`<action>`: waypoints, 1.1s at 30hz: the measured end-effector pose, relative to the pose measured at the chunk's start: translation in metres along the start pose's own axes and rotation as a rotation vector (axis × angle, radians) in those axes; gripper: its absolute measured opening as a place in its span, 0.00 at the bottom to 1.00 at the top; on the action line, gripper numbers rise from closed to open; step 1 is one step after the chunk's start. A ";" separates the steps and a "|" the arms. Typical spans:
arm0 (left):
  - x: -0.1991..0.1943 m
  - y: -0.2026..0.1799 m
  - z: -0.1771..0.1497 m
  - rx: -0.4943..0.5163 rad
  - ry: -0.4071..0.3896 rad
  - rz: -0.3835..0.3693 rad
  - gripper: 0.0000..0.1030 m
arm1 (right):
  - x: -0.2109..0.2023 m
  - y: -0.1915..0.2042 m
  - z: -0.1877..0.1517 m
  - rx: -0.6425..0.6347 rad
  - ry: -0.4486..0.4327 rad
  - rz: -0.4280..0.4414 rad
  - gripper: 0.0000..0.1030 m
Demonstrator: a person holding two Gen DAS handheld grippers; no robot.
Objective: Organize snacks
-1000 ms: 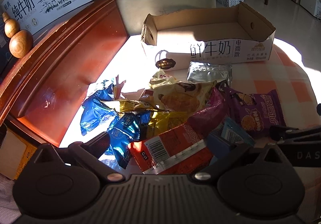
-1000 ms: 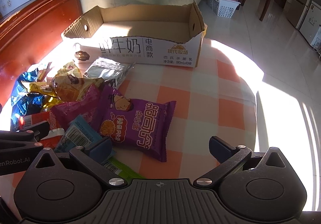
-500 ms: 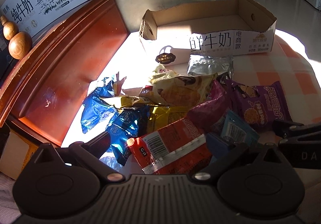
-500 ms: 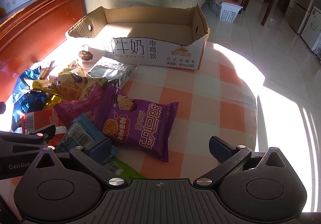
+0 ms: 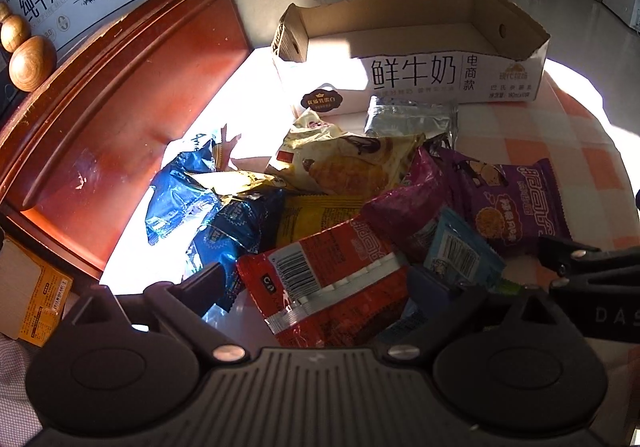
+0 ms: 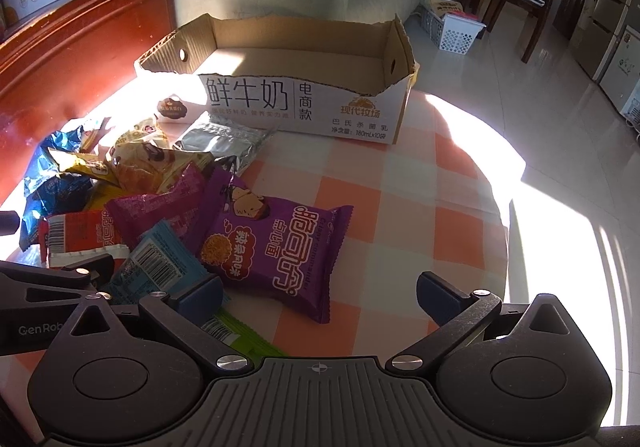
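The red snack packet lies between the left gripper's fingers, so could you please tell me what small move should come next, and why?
Probably close the left gripper on the red snack packet. Its fingers have just been closing but do not yet press it, and the cardboard box behind the pile looks empty.

The red packet hides the left gripper's right finger; the blue ones' print seems unreadable.

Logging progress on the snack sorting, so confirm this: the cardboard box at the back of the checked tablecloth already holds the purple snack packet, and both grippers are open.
Not quite. The purple snack packet lies on the checked tablecloth in front of the cardboard box, not in it, as the right wrist view shows. The left gripper and right gripper are open.
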State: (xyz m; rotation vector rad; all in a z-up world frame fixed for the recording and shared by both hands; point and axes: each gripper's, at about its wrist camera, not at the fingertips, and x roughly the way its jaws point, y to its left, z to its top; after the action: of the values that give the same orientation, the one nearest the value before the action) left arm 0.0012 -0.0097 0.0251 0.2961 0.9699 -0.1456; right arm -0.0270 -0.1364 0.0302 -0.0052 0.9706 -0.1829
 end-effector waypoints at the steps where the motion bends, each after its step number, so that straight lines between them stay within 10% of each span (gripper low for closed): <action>1: 0.001 0.001 0.000 -0.008 0.004 -0.004 0.93 | 0.000 0.000 0.000 0.001 -0.003 0.004 1.00; 33: 0.006 0.005 -0.001 -0.031 0.036 0.002 0.93 | 0.000 0.013 0.002 -0.078 -0.042 -0.034 1.00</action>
State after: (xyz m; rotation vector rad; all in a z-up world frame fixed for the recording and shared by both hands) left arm 0.0051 -0.0040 0.0202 0.2719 1.0065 -0.1237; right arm -0.0233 -0.1239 0.0308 -0.0970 0.9353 -0.1754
